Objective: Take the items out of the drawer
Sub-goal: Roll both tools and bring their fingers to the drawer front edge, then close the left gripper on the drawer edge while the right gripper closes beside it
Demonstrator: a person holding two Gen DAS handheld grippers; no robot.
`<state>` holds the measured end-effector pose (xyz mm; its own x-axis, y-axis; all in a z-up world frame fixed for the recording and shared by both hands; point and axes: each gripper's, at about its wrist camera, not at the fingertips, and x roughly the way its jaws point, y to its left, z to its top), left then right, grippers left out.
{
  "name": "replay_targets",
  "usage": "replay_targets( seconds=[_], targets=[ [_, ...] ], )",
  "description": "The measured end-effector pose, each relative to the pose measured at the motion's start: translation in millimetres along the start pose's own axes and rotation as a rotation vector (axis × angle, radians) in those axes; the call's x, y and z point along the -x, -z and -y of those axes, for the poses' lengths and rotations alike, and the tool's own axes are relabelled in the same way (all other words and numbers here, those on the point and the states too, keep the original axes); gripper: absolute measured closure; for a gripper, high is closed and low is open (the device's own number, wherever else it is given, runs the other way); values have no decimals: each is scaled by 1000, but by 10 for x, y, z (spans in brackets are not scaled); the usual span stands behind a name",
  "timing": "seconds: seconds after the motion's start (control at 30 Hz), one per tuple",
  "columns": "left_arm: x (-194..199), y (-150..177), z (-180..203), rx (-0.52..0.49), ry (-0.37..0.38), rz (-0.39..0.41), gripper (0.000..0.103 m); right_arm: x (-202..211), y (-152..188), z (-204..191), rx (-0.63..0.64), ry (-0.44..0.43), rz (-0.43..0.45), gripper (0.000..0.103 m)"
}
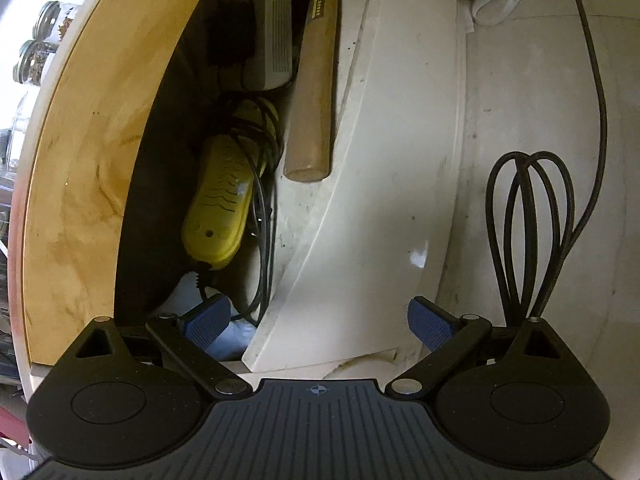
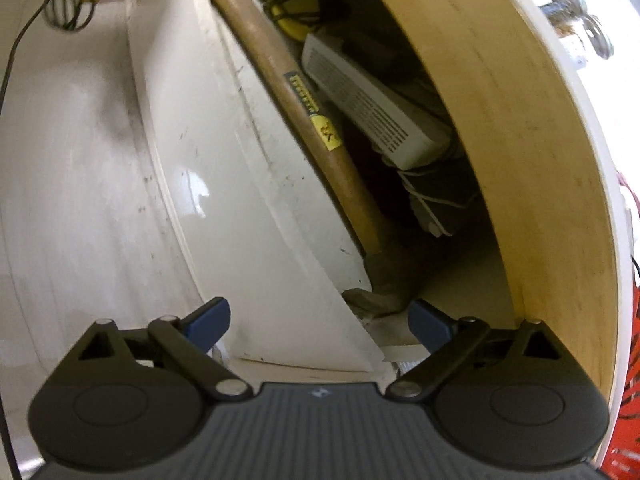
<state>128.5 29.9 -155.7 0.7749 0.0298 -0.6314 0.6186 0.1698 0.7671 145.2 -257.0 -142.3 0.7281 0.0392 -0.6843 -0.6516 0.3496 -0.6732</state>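
**Both claws poised over the open drawer**

The left claw (image 1: 318, 322) and right claw (image 2: 320, 322) are both spread wide, holding nothing. Beyond the right one, the hammer (image 2: 280, 80) lies in the drawer (image 2: 256, 168), head at 6 o'clock, handle running to 11. The yellow device (image 1: 218, 204) is wrapped in black cable (image 1: 264, 184), which, I'd judge, could snag and drag neighbours out.

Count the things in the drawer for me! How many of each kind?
Hammer: 1
Yellow gadget with a black cord: 1
White vented box: 1
Dark bundle tied with white cord: 1
Total I can see: 4; deeper parts are too dark to tell.
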Motion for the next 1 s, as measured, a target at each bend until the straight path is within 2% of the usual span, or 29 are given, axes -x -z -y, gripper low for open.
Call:
replay_targets(
  seconds=[0.1,0.23,0.4,0.67,0.87,0.97,1.0],
  targets=[
    [-41,7,-43,1,4,-11,5,-25,20,-21,41,14,-8,8],
    [-75,0,-66,12,24,-42,20,-56,31,-37,58,-8,-26,11],
    [-63,5,11,-34,23,-38,20,-58,32,-65,91,-1,-31,12],
    [-128,-11,-52,3,17,-48,21,-113,34,-66,100,5,-63,27],
    [-173,-14,-67,7,-11,-55,37,-153,26,-62,106,15,-83,36],
    [-196,-16,-75,9,-24,-58,50,-175,19,-59,111,34,-94,45],
    [-204,-17,-78,10,-29,-60,58,-174,15,-57,112,42,-95,48]
  ],
)
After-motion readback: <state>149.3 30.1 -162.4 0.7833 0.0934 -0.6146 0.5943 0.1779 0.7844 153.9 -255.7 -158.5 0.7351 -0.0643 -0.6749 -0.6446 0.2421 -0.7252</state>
